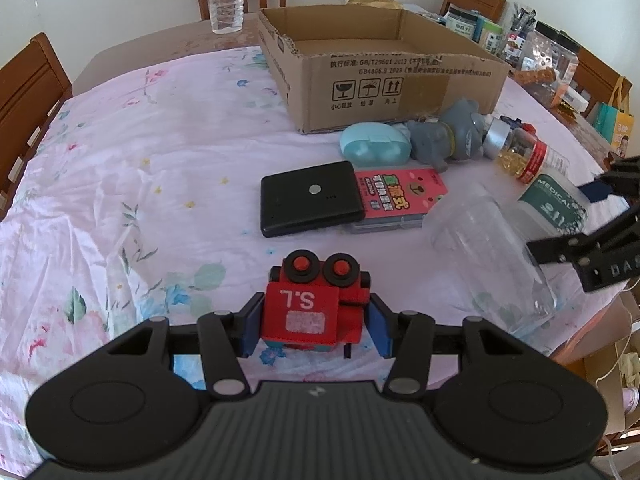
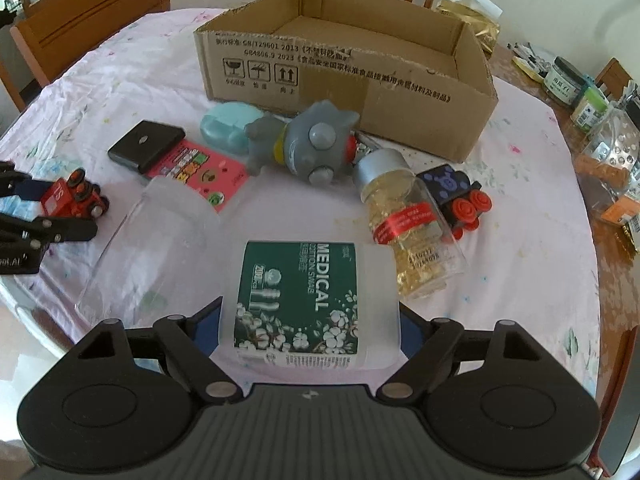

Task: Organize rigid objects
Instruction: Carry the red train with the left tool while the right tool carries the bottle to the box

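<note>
Floral tablecloth (image 1: 120, 168): two toy trains (image 2: 76, 200), one box (image 2: 344, 80).

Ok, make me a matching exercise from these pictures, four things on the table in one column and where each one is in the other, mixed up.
Things:
1. red toy train
2. cotton swab tub
3. black power bank
4. cardboard box

Places:
A. lying partly on the pink packet
B. between the fingers of the right hand-held gripper
C. at the far side of the table, open top
D. gripped in the left hand-held gripper

Pairs: 1-D, 2-B, 3-A, 4-C
</note>
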Motion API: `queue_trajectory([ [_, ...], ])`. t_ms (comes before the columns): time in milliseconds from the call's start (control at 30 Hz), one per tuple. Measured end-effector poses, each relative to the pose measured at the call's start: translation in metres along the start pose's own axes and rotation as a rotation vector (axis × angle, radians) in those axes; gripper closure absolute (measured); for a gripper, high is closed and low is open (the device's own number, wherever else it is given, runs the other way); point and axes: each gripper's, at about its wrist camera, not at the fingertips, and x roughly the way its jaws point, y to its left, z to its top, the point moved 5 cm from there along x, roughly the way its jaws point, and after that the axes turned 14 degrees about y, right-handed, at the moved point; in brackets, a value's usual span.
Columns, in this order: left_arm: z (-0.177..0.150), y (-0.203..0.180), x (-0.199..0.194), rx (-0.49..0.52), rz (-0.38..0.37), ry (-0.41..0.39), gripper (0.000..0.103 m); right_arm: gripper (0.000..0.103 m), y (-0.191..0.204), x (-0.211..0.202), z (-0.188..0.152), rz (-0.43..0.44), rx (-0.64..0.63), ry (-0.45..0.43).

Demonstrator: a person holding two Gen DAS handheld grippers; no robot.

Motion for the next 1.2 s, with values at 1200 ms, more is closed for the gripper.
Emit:
queue_trajectory([
  [1200, 0.031, 0.016, -0.033, 0.181, -0.092, 0.056, 0.053, 0.017, 0.001, -0.035, 0.030, -0.019, 0.050, 0.018],
])
